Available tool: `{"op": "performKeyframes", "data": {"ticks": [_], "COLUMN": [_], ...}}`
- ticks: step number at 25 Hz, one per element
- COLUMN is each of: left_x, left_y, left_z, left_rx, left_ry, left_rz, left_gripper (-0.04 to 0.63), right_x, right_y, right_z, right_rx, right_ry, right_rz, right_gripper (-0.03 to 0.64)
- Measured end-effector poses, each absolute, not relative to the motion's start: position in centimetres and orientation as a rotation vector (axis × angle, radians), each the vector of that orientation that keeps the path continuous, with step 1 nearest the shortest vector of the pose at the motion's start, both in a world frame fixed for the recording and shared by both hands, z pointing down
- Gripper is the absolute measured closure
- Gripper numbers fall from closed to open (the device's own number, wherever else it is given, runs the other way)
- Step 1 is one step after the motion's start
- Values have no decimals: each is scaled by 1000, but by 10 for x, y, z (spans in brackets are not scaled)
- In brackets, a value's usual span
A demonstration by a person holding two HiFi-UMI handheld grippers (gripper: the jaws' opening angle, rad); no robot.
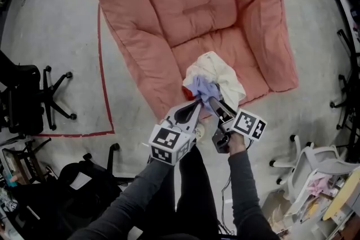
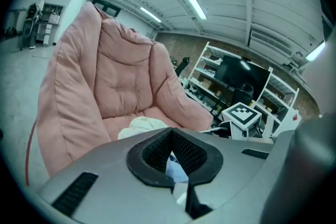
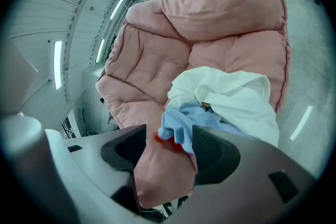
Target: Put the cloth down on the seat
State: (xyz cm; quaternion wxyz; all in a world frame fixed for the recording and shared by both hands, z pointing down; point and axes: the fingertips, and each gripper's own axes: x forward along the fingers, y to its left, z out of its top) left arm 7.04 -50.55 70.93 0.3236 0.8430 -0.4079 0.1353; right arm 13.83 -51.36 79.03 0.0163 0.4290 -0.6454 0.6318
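Two arms in dark grey sleeves (image 1: 239, 188) reach out side by side from the bottom of the head view. Each hand holds a gripper, and both grippers tip down toward the front edge of the big pink seat (image 1: 197, 8). Their tips are very near each other.

The cloth (image 1: 220, 77) is a soft pile, part white and part light blue. The white part lies on the front of the seat. The blue part is bunched up right at the gripper tips.

The left gripper (image 1: 194, 105) has its jaws pressed close, tips meeting. A bit of blue cloth shows in the thin slit between them.

The right gripper (image 1: 216, 103) has its jaws wide apart. The edge of the blue cloth and a small red bit sit between them, and the pads are not squeezing it.

The seat rests on a grey floor (image 1: 50, 25) with a red line (image 1: 101, 64) on it. Black office chairs (image 1: 34, 101) stand off to the left.
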Motion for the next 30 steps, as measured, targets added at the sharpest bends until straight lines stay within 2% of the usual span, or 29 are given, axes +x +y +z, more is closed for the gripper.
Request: {"op": "performKeyframes", "data": {"ticks": [7, 17, 24, 26, 30], "left_x": [65, 78, 101, 108, 115], "left_y": [-504, -495, -486, -484, -478], "left_z": [668, 576, 517, 499, 468], "left_rx": [2270, 2373, 2498, 2531, 2592], "left_ry": [-1075, -1081, -1073, -1071, -1060], "left_rz": [374, 337, 284, 256, 218], "left_gripper": [591, 591, 591, 591, 591], "right_x": [128, 145, 168, 175, 184], "right_y": [-519, -516, -502, -494, -473], "right_z": [715, 585, 498, 477, 445], "right_rx": [1344, 1417, 1492, 1524, 1602], "right_ry": [-2175, -2471, -2704, -2758, -2820], "right_rz": [1978, 1777, 1483, 1413, 1330], "right_gripper": [383, 383, 388, 408, 557]}}
